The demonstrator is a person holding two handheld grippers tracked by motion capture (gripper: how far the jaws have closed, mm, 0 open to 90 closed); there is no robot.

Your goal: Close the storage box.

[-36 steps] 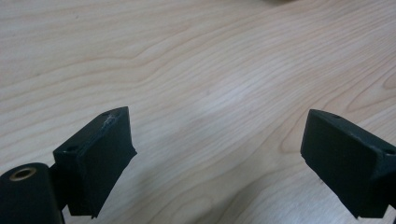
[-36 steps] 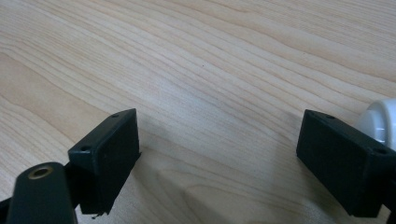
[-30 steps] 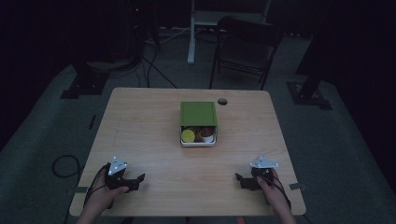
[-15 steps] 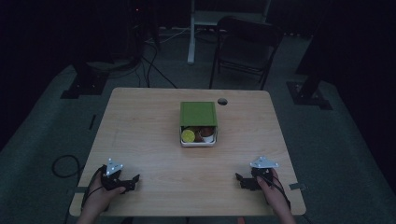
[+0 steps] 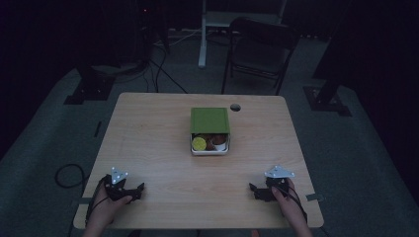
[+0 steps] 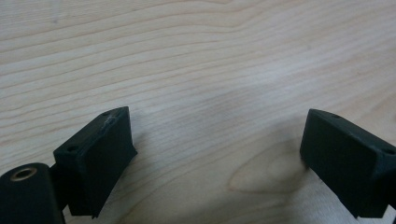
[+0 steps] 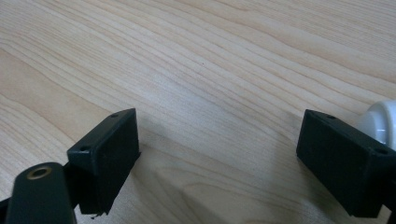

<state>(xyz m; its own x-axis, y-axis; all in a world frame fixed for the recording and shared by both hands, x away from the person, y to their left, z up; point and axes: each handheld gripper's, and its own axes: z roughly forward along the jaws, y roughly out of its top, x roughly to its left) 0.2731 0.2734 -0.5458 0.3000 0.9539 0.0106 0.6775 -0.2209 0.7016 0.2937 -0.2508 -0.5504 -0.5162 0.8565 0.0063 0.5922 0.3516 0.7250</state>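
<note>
The left gripper (image 5: 129, 190) is drifting slightly back toward the near edge of the table (image 5: 163, 148) and a touch to the left, with its hand (image 5: 104, 210) following. Its jaws are standing spread wide apart over bare wood.

One lunchbox (image 5: 210, 132), two claws (image 5: 138, 188) (image 5: 253, 190)
</note>
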